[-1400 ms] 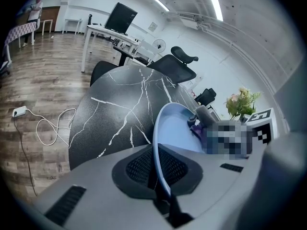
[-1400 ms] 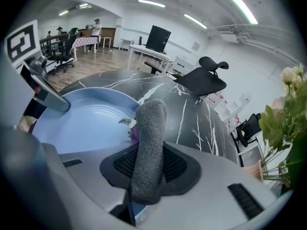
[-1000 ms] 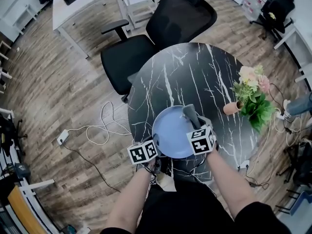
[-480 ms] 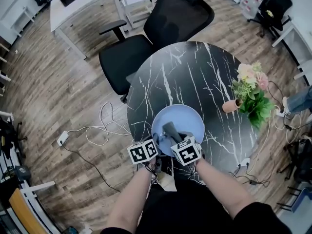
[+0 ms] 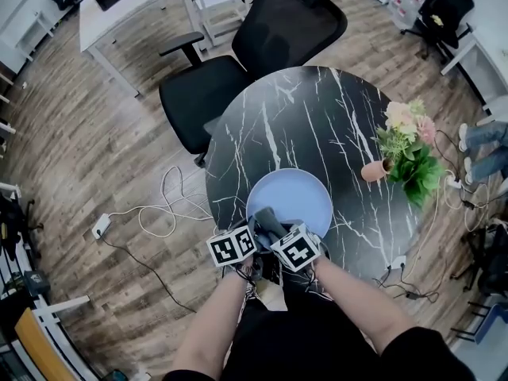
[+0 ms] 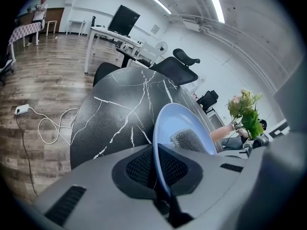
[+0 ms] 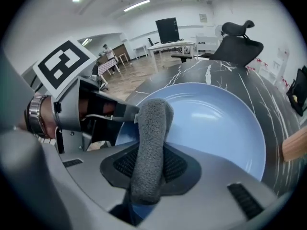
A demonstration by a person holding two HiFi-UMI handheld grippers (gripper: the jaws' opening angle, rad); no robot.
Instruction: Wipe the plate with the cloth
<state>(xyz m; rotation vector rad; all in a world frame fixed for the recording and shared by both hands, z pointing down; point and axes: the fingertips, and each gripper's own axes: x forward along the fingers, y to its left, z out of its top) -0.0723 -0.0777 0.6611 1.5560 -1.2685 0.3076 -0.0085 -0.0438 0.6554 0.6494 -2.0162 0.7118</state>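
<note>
The plate (image 5: 305, 201) sits at the near edge of the bench (image 5: 302, 117), its rim pinched in the left claw (image 6: 160, 181). The right claw (image 7: 152, 169) is clamped on the cloth (image 7: 154, 123) (grey, rolled), which is over the plate's near side, just beside the left claw.

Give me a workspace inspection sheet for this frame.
Surface: black marble-look round table, no spills seen.
Job's things: blue plate at the near edge; grey cloth on its near-left part.
Clutter: potted flowers at the right.
Grippers: left hand-held gripper shut on the plate rim; right hand-held gripper shut on the cloth.
Cables: white power strip with looped cable on the floor, left.
Surroundings: black office chair, white desk, wood floor.
</note>
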